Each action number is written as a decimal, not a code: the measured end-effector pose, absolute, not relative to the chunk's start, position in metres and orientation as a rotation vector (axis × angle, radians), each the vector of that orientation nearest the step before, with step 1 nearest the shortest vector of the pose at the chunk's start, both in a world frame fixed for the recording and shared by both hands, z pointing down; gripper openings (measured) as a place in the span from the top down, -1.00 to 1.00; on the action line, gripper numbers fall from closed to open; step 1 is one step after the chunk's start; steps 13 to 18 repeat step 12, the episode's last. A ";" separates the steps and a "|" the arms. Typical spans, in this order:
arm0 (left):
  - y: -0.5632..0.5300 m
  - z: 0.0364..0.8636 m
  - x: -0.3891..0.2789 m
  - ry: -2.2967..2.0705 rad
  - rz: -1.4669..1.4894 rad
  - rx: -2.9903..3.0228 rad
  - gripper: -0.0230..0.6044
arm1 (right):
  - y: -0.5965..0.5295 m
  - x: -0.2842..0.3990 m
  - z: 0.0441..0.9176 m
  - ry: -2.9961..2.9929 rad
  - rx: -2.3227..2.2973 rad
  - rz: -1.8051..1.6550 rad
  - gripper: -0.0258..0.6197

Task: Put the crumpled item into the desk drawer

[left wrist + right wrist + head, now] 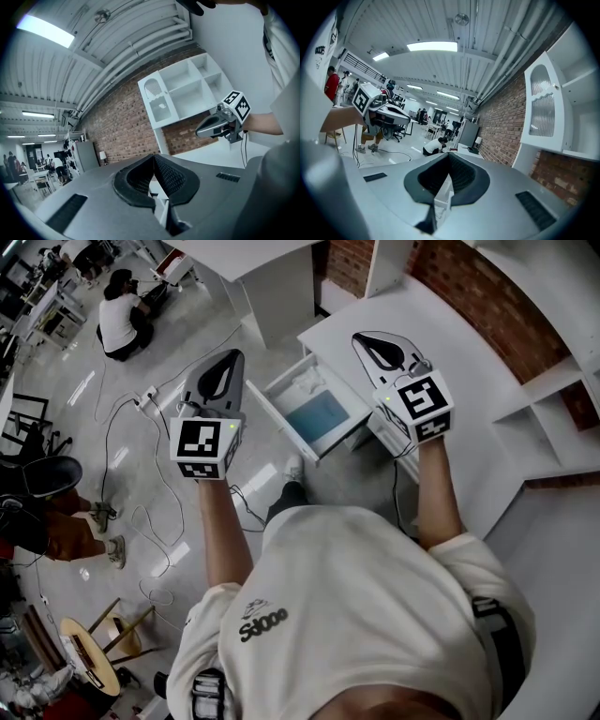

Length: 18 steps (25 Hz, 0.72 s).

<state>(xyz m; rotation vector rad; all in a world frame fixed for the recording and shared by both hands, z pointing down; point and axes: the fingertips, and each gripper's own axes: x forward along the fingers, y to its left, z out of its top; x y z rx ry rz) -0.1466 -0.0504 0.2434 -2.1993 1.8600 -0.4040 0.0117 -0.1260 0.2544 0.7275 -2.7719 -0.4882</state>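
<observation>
Head view: left claw [231, 356] and right claw [362, 337] hang above the open drawer [317, 416] of the desk [469, 362]. Left gripper view — clenched, empty. Right gripper view — clenched too, on nothing; the crumpled item shows nowhere plainly, so I'd locate it before shutting the drawer.

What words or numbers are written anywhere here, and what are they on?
"Sd000", roughly, the letters are blurred: printed on the person's white shirt, under a small logo too small to read.
Marker cubes: black-and-white square patterns only, no words.
Nothing else is readable.
</observation>
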 end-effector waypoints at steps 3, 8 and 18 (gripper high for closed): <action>-0.049 0.246 -0.150 1.873 -0.404 -2.201 0.87 | -0.124 0.007 0.256 -2.771 0.709 -0.488 0.91; -0.048 0.251 -0.155 1.887 -0.409 -2.208 0.87 | -0.124 0.003 0.260 -2.766 0.700 -0.487 0.91; -0.051 0.255 -0.157 1.895 -0.409 -2.211 0.87 | -0.127 0.001 0.264 -2.768 0.693 -0.477 0.91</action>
